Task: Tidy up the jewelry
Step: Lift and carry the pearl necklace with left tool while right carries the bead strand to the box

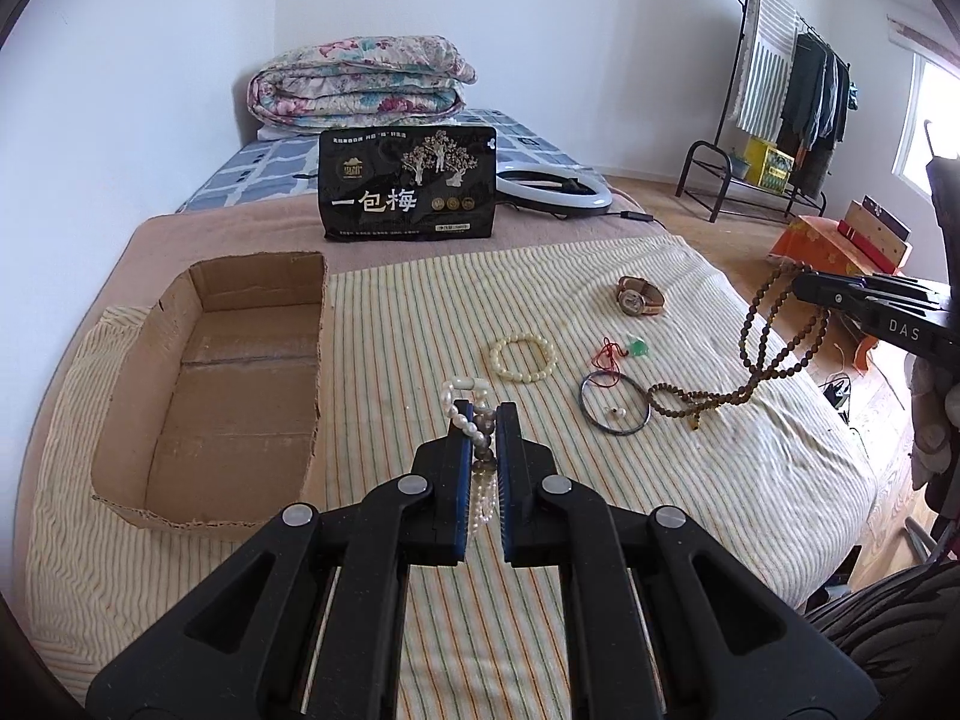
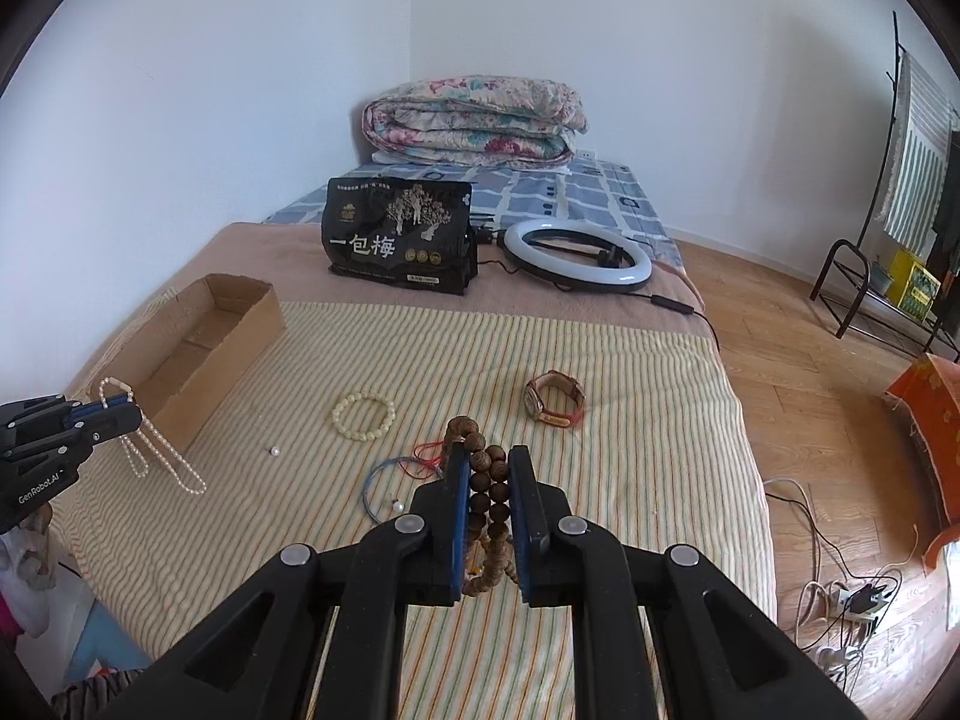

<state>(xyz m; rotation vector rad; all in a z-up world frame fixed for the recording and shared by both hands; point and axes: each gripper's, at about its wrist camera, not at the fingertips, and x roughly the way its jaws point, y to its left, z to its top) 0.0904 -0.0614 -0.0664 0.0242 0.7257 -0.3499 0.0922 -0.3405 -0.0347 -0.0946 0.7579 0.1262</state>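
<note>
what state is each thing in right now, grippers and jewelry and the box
left gripper: shut on the pearl necklace
pearl necklace: lifted, loops dangling
right gripper: shut on the wooden bead strand
wooden bead strand: partly lifted, its end trailing on the cloth
cardboard box: open-topped, nothing in it
cream bead bracelet: lying flat on the cloth
watch: resting on the cloth, strap looped
thin bangle: lying flat

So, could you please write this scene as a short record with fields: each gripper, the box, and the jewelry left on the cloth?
left gripper: shut on white pearl necklace
right gripper: shut on brown wooden bead strand
brown cardboard box: open, nothing inside
on striped cloth: cream bead bracelet, leather-strap watch, thin dark bangle, green pendant on red cord
</note>
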